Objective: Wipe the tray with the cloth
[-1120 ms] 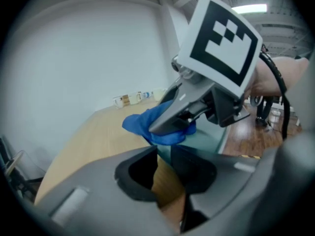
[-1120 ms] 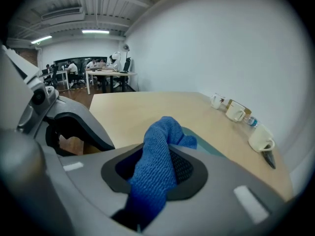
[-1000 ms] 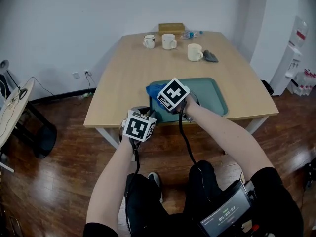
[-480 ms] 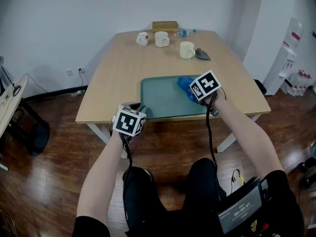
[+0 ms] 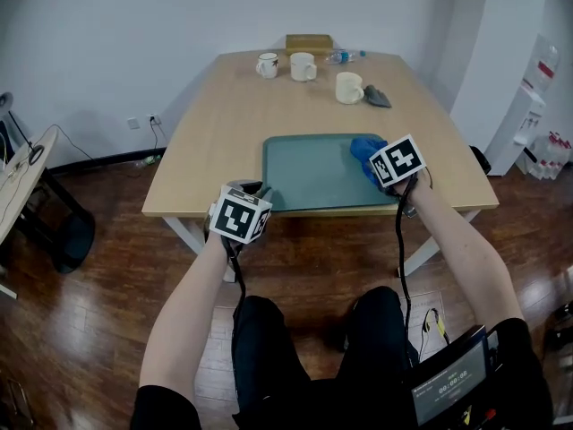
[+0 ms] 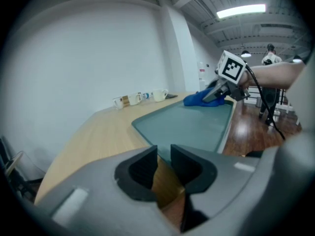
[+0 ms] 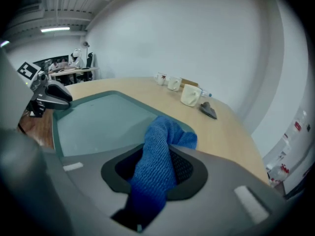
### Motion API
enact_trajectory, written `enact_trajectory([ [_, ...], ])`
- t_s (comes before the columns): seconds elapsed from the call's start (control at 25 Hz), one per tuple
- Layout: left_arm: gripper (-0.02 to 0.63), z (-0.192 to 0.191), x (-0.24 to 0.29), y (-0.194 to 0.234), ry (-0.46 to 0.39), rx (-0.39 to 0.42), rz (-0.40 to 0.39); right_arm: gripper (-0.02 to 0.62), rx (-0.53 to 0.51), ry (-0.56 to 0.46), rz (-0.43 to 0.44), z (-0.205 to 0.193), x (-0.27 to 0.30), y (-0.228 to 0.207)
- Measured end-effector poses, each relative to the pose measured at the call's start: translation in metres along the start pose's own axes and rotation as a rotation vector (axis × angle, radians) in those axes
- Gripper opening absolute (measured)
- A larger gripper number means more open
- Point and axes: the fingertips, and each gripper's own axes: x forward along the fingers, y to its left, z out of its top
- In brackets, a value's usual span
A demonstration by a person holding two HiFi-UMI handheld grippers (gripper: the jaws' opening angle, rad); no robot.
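A teal tray lies at the near edge of the wooden table. My right gripper is shut on a blue cloth and presses it on the tray's right side. In the right gripper view the cloth fills the jaws of the right gripper and hangs onto the tray. My left gripper rests at the table's edge by the tray's near-left corner. Its jaws stand a narrow gap apart at the left gripper with nothing between them, just short of the tray.
Three mugs stand at the table's far end, with a brown box, a plastic bottle and a dark grey cloth. A white dispenser is at the right, a side table at the left.
My right gripper has swept the blue cloth from the tray's left side across to its right side. The left gripper has stayed by the near-left corner.
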Motion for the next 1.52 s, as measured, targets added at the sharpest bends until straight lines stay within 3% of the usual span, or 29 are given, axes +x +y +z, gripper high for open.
enact_trajectory([
  [0.44,0.087,0.000,0.001,-0.001,0.002,-0.002,-0.003,0.114,-0.205,-0.078,0.242,0.072,0.025,0.164],
  [0.64,0.086,0.000,0.001,0.001,0.002,-0.002,-0.004,0.114,-0.256,-0.083,0.313,0.093,0.032,0.216],
  [0.8,0.084,0.001,0.002,0.000,0.003,-0.004,-0.001,0.112,-0.312,-0.081,0.340,0.097,0.033,0.232],
  [1.04,0.084,-0.002,0.002,0.001,0.000,-0.002,0.003,0.112,-0.286,-0.047,0.310,0.081,0.031,0.186],
  [1.52,0.086,-0.002,0.001,0.004,-0.001,0.002,0.004,0.114,-0.086,0.074,0.055,-0.013,-0.009,-0.008],
])
